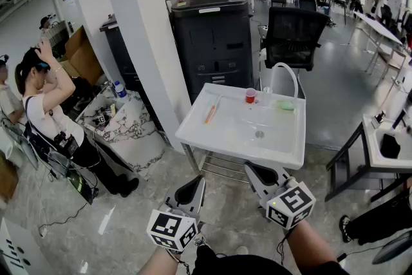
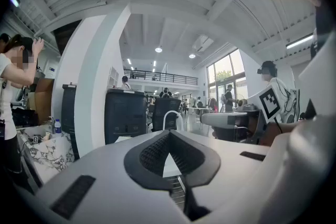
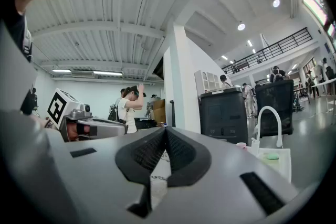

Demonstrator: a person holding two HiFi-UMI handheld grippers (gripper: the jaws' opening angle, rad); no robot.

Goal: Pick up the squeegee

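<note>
Both the left gripper (image 1: 198, 182) and right gripper (image 1: 250, 168) are closed, empty.

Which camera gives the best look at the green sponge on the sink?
The head view: it looks down on the green sponge lying on the white sink. The right gripper view shows only a low sliver of it; the left gripper view does not show it.
</note>
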